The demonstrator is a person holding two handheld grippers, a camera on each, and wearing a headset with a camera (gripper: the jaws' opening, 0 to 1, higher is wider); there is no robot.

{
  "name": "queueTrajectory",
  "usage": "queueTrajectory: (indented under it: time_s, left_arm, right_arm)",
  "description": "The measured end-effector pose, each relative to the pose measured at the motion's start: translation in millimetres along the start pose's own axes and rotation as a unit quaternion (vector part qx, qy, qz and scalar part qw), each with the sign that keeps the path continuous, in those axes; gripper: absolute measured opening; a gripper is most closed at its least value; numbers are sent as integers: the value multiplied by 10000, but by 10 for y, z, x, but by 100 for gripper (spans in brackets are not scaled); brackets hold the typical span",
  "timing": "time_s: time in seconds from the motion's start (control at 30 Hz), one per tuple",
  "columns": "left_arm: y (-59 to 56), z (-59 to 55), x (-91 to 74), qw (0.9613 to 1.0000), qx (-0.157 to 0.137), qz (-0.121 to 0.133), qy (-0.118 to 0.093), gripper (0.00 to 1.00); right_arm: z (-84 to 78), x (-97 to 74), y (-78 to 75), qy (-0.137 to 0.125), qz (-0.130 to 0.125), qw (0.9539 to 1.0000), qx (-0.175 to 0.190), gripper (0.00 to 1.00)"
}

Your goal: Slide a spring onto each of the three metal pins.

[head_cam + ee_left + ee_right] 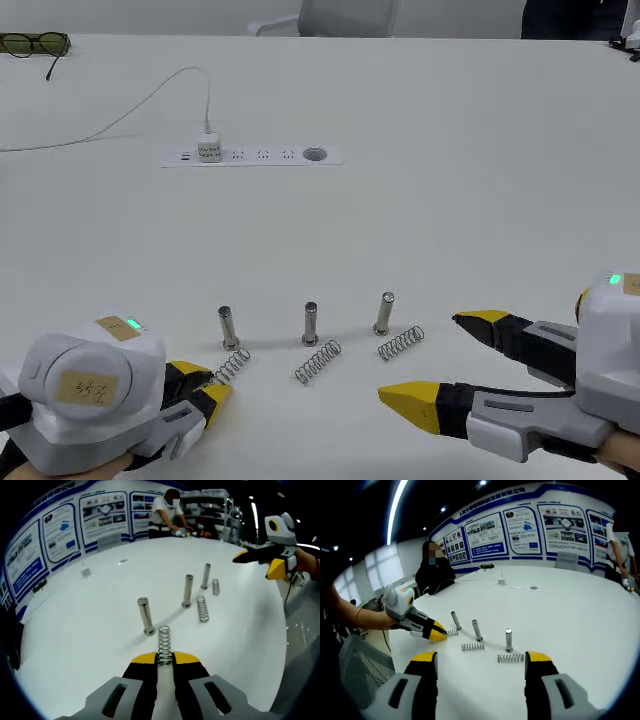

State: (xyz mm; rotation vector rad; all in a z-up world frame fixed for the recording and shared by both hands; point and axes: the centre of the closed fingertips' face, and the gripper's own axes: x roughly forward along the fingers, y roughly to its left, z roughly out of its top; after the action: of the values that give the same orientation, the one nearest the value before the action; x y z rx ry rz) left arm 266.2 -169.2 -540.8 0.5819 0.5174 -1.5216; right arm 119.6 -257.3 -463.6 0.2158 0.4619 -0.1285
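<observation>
Three metal pins stand upright in a row on the white table: left pin [230, 327], middle pin [311, 323], right pin [385, 312]. A spring lies just in front of each: left spring [232, 366], middle spring [318, 361], right spring [400, 342]. My left gripper [205, 385] is low at the near left, shut on the near end of the left spring [164, 639], which lies beside the nearest pin [145, 615]. My right gripper [440, 360] hovers open at the near right, facing the right spring [511, 658] and right pin [508, 639], with nothing between its fingers.
A white power strip [250, 156] with a plugged-in charger [208, 150] and its cable lies mid-table. Glasses [30, 44] rest at the far left corner. A chair [340, 15] stands beyond the far edge. People [434, 565] sit and stand around the table.
</observation>
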Motion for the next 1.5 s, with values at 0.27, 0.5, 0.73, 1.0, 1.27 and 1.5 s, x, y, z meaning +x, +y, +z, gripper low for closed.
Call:
queueTrajectory:
  time_s: [0.27, 0.5, 0.73, 1.0, 1.27, 1.5]
  left_arm:
    - [-16, -18, -25, 10000, -12, -43, 48, 10]
    - [-53, -17, -148, 9997, -220, -50, -10, 10]
    - [-113, 88, -309, 9987, -398, -75, -309, 10]
    - [-194, 268, -478, 9929, -822, -179, -841, 10]
    - [-247, 420, -656, 9872, -988, -251, -1229, 10]
    - [-343, 524, -768, 9818, -1012, -320, -1572, 10]
  right_arm:
    - [27, -10, 46, -58, 15, 10000, 38, 72]
    - [40, -28, 81, -108, -9, 9999, 135, 70]
    - [78, -13, 152, -179, 71, 9995, 236, 68]
    - [207, 56, 311, -370, 325, 9979, 428, 64]
    - [380, 161, 519, -679, 624, 9918, 884, 62]
    - [461, 280, 678, -818, 934, 9853, 1171, 57]
